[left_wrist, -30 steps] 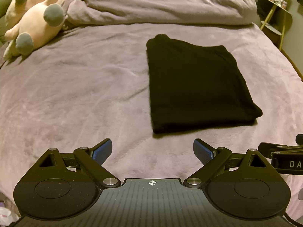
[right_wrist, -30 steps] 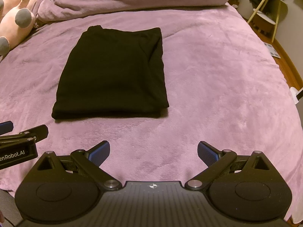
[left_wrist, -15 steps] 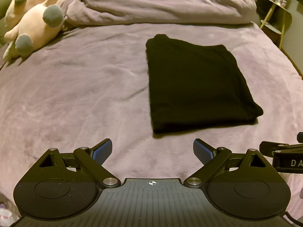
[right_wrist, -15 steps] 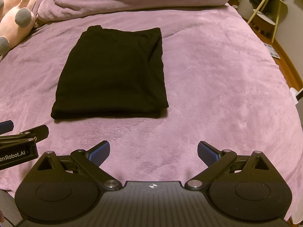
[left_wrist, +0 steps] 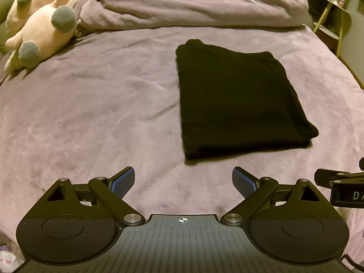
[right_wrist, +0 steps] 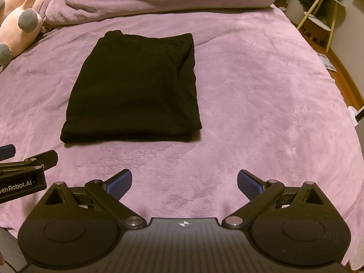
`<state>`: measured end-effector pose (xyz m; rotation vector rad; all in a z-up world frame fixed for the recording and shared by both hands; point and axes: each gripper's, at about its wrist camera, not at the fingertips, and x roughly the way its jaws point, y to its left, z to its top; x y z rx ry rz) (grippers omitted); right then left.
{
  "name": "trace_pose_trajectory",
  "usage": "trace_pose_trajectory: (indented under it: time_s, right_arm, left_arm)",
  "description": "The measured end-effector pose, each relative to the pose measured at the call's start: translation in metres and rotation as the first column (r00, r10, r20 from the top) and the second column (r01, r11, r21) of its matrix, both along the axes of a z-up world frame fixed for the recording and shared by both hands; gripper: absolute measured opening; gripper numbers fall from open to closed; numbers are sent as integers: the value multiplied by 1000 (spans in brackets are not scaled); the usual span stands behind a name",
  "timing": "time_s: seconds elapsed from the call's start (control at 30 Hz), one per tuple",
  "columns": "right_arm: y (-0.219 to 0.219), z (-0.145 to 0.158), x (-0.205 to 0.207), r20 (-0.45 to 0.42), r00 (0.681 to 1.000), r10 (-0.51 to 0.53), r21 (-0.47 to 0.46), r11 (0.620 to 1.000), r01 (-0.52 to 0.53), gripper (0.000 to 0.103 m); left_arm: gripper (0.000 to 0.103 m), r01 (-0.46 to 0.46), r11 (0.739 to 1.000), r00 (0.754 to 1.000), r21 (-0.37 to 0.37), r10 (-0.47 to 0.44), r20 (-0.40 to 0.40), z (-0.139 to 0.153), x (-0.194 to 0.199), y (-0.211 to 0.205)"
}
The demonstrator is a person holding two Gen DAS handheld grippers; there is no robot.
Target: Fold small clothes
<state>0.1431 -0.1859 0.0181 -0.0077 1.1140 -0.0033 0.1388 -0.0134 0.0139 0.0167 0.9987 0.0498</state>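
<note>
A black garment (left_wrist: pixel 238 100) lies folded into a flat rectangle on the purple bed cover (left_wrist: pixel 91 113). It also shows in the right wrist view (right_wrist: pixel 136 91), left of centre. My left gripper (left_wrist: pixel 183 178) is open and empty, hovering short of the garment's near edge. My right gripper (right_wrist: pixel 184 180) is open and empty, also short of the garment and to its right. Each gripper shows at the edge of the other's view: the right gripper (left_wrist: pixel 339 179) and the left gripper (right_wrist: pixel 27 161).
A bunched purple duvet (left_wrist: pixel 193 2) lies across the far end of the bed. Pink plush toys (left_wrist: pixel 38 29) lie at the far left. A small side table (right_wrist: pixel 323 6) with dark things on it stands beyond the bed's right edge.
Almost nothing has moved. Both grippers stay open near the bed's front edge, with only a slight drift of the views.
</note>
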Motion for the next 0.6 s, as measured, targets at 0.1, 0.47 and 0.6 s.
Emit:
trace_pose_trajectory:
  time_s: [0.1, 0.47, 0.6]
  right_arm:
    - [0, 0, 0, -1, 1000, -1, -1, 1000, 1, 99]
    - [0, -1, 0, 0, 1000, 0, -1, 1000, 0, 99]
    - [0, -1, 0, 0, 1000, 1, -1, 1000, -1, 99]
  left_arm:
    - [96, 3, 1000, 1000, -2, -3, -2, -1, 0, 0]
    - [96, -3, 1000, 1000, -28, 3, -11, -3, 0, 2]
    - [96, -10, 999, 1000, -32, 9, -15, -3, 1, 2]
